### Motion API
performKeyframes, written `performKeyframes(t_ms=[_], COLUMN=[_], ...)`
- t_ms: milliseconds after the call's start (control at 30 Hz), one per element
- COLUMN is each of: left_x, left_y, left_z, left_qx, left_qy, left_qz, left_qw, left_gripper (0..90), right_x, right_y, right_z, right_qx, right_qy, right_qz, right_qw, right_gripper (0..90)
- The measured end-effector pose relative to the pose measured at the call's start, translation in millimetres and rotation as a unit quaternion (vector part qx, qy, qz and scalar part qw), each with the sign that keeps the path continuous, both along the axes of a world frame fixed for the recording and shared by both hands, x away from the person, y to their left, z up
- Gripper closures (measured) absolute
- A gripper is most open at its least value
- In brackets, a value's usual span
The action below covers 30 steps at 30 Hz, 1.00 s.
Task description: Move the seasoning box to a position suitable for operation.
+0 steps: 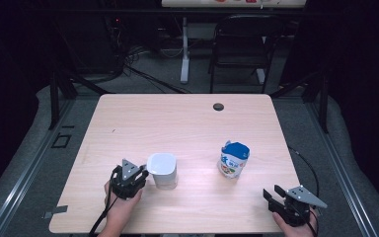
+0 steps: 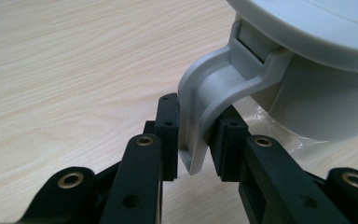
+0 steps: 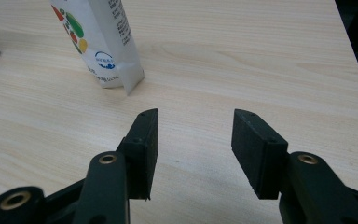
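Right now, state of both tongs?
Left tongs: closed on the grey handle of the white jug.
Right tongs: open, nothing between them, short of the milk carton.

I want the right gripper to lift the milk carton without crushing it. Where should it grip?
Probably the flat side walls of the milk carton, mid-height, coming level from the near right edge, where the right gripper waits open. Its upright, narrow body suits that; avoid the folded blue top.
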State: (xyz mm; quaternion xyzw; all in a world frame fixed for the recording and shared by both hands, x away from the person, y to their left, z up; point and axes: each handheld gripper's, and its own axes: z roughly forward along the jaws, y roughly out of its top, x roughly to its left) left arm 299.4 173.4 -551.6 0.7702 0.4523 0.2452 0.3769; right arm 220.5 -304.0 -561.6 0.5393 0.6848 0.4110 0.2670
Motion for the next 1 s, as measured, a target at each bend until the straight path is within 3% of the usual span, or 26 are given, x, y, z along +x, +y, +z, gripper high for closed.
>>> performKeyframes(t_ms=[333,467,800,1000], left_x=[-11.2,-15.5,-29.7,-35.9], left_y=[-0.4,-0.5,-1.8,-3.2], left_z=[-0.4,-0.1,2.5,1.3], left_qx=[0.000,-0.008,-0.004,-0.005], left_qy=[-0.002,0.003,0.015,0.007], left_qz=[0.000,0.002,0.000,0.002], left_qw=[1.0000,1.0000,0.9999,1.0000], left_gripper=[75.5,76.0,81.1,81.4], right_x=[-0.2,-0.3,-1.0,-1.2], right_y=[1.2,1.6,2.1,2.7], right_z=[0.1,-0.1,0.7,0.7], right_qx=[-0.001,-0.003,-0.004,-0.005], right_qy=[0.000,0.001,0.000,0.000], right_qz=[0.003,0.004,0.005,0.006], right_qw=[1.0000,1.0000,1.0000,1.0000], right_gripper=[51.2,51.1,51.2,51.2])
